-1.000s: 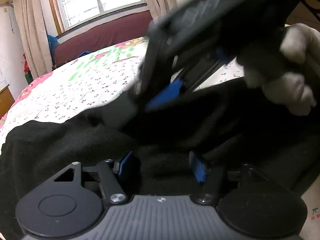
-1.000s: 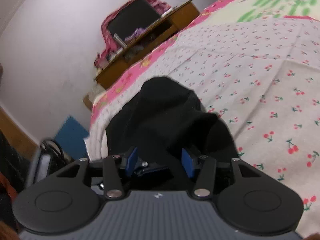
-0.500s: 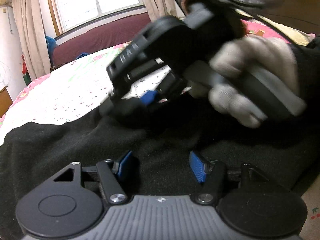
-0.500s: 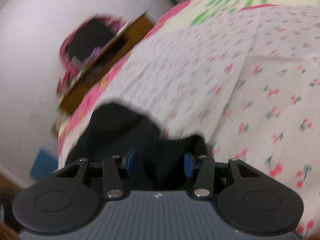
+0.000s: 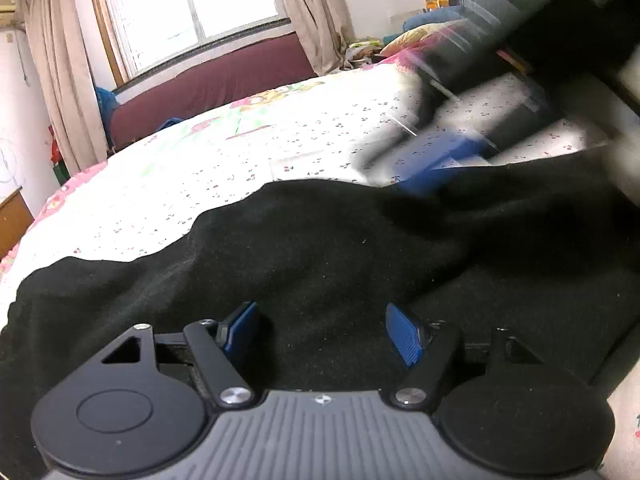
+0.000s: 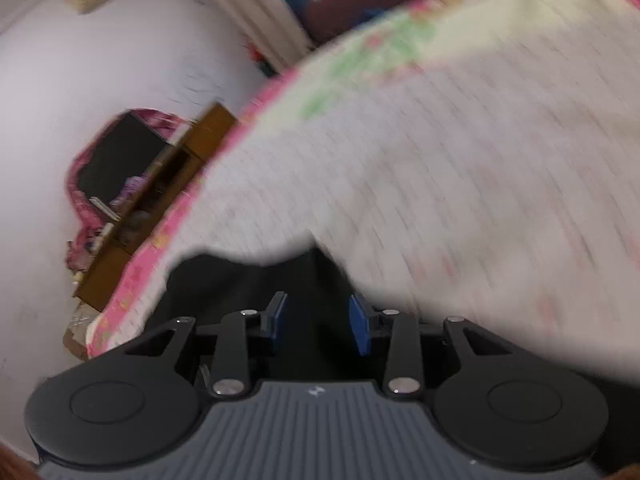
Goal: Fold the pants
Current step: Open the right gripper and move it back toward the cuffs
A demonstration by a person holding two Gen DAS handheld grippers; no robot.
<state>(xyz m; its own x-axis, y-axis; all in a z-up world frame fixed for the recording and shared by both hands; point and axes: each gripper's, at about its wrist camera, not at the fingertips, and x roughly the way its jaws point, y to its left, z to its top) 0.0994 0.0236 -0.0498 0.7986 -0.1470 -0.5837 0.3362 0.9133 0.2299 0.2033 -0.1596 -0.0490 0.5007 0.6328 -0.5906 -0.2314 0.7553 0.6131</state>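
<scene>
Across the near edge of the bed (image 5: 248, 148) the black pants (image 5: 320, 248) lie bunched, a raised ridge of cloth running toward the far right. The left gripper (image 5: 322, 334) rests low over the pants, its blue pads wide apart after just opening, with cloth under the gap but nothing pinched. Beyond the ridge the right gripper (image 5: 436, 160) is a dark streak (too blurred to read there). In its own view the right gripper (image 6: 318, 326) has its jaws partly closed, just narrowing, over dark cloth; I cannot tell whether the pads press on it. I judge this a regrip between folds: next, each tong needs a firm hold on an edge before carrying it over. The pants' full outline, waistband and legs are cut off or lost in shadow.
</scene>
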